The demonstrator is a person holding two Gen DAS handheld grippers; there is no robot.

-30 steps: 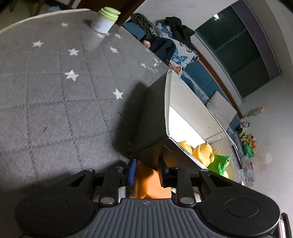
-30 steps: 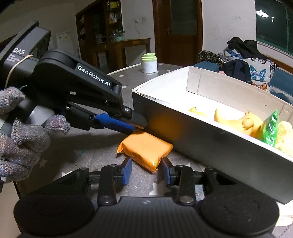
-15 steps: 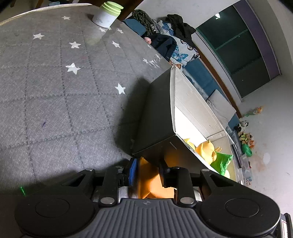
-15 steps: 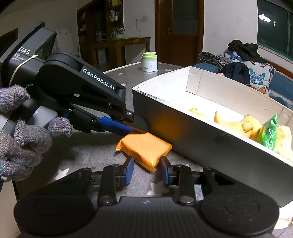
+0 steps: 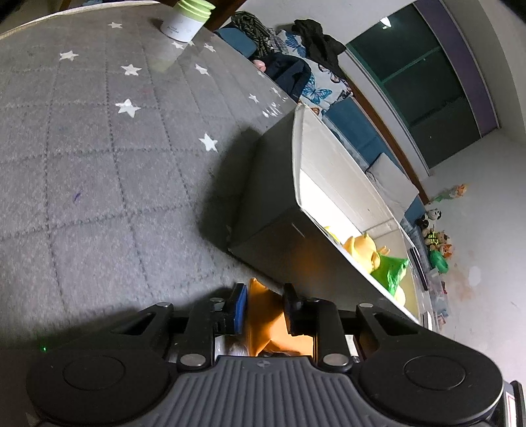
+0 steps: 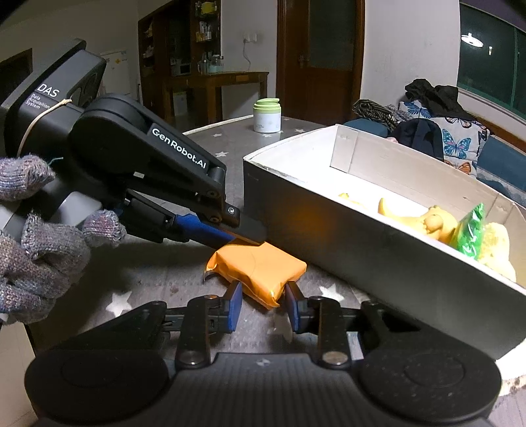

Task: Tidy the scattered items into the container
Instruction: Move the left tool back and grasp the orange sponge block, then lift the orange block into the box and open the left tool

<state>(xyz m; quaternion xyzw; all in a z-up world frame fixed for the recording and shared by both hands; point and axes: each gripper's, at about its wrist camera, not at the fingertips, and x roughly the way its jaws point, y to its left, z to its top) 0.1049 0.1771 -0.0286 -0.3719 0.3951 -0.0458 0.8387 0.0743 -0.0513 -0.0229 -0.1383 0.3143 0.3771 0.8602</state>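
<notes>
An orange packet (image 6: 259,269) lies on the grey star-patterned table beside the white-walled box (image 6: 378,157). My left gripper (image 5: 263,305) is shut on the packet's (image 5: 263,312) far edge; in the right wrist view it (image 6: 236,236) reaches in from the left. My right gripper (image 6: 263,305) has its jaws apart on either side of the packet's near corner, not pressing it. The box holds yellow toys (image 6: 424,223) and a green bag (image 6: 470,233).
A white jar with a green lid (image 6: 267,115) stands at the table's far edge, also in the left wrist view (image 5: 184,19). A sofa with clothes (image 6: 437,131) lies behind the box. A gloved hand (image 6: 36,236) holds the left gripper.
My left gripper has closed on the orange packet's edge. The right gripper has crept slightly closer to the packet's near corner. The box and jar have not moved.
</notes>
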